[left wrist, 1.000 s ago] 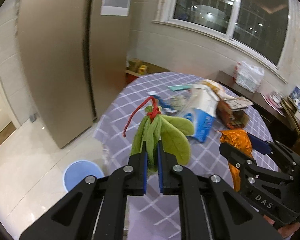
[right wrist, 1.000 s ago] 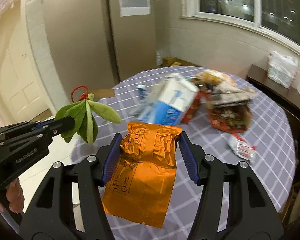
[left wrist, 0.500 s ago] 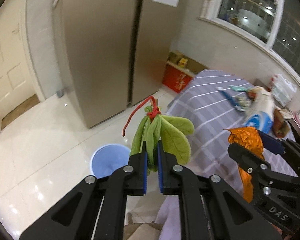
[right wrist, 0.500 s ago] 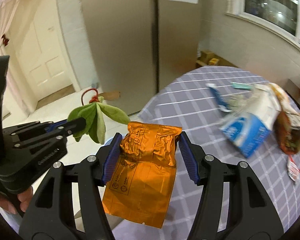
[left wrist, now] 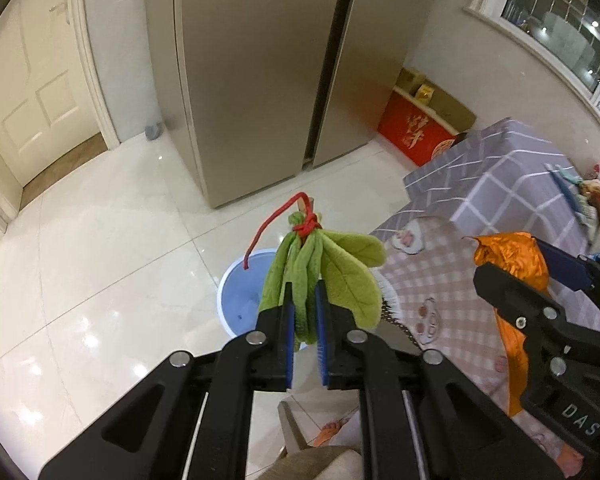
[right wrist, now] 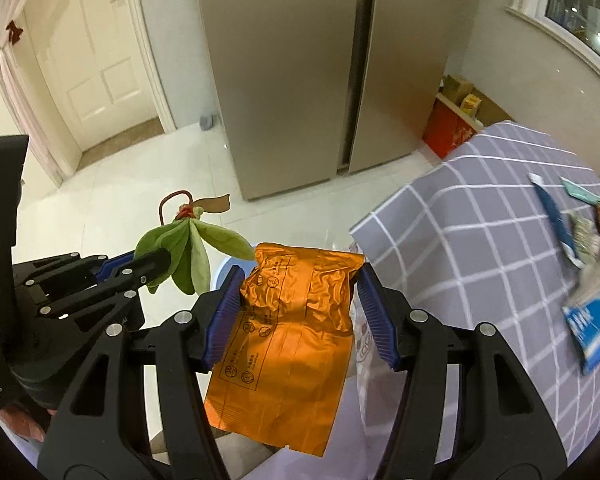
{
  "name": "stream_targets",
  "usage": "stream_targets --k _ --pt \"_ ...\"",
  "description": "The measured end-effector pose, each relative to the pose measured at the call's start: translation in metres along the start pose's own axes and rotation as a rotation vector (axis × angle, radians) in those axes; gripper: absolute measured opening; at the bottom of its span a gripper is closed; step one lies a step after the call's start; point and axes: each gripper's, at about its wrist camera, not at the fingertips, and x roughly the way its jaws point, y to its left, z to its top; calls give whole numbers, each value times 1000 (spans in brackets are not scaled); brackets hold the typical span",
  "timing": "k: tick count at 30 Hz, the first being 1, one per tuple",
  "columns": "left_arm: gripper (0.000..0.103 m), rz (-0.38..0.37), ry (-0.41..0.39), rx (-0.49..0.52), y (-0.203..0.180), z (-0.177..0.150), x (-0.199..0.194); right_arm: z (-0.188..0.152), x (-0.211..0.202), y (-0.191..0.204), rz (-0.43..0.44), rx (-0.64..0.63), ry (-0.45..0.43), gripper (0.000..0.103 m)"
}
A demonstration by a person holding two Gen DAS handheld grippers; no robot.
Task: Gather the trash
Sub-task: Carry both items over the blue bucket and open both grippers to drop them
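A bunch of green fabric leaves (left wrist: 340, 268) tied with red cord stands between the blue pads of my left gripper (left wrist: 304, 292). The jaws are opening, but the pads still press on the stems. It hangs right above a light blue bin (left wrist: 240, 292) on the white tile floor. My right gripper (right wrist: 300, 280) is shut on a crinkled orange foil bag (right wrist: 292, 340), held just right of the bin beside the left gripper (right wrist: 156, 258). The bin's rim (right wrist: 224, 268) barely shows behind the bag. The leaves (right wrist: 188, 252) also show from the side.
A round table with a purple checked cloth (right wrist: 480, 232) stands at the right, with a blue-white carton (right wrist: 592, 320) and other wrappers on it. A pink checked cushion (left wrist: 440, 288) lies below the table edge. A tall fridge (left wrist: 260, 60), a red box (left wrist: 412, 128) and a door (left wrist: 32, 80) stand beyond.
Both grippers have swung left, away from the table and downward, carrying the leaves and the orange bag. The blue bin now sits directly under the leaves.
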Motion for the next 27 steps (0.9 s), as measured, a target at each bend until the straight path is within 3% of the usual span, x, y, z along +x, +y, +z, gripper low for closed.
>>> stream_targets --k 1,3,7,19,22,24,25,27 --pt "45 22 5 -11 4 4 7 1 4 -1 -1 -3 6 58" --pt "69 69 -17 -42 10 7 13 3 14 1 -10 -9 20 58" --pt "69 68 13 -59 22 8 26 4 31 2 -17 -4 52 58" --pt "69 154 64 -132 77 -10 31 10 85 33 30 -49 177 58" --pt "69 174 56 -144 87 -12 24 16 89 36 72 -54 157 59" --pt "69 187 48 -153 91 -12 19 22 85 43 131 -74 78 79" --pt "69 190 45 -156 92 -12 17 24 85 45 130 -78 57 95" --pt "69 193 36 -159 94 -12 12 26 84 46 87 -77 11 96"
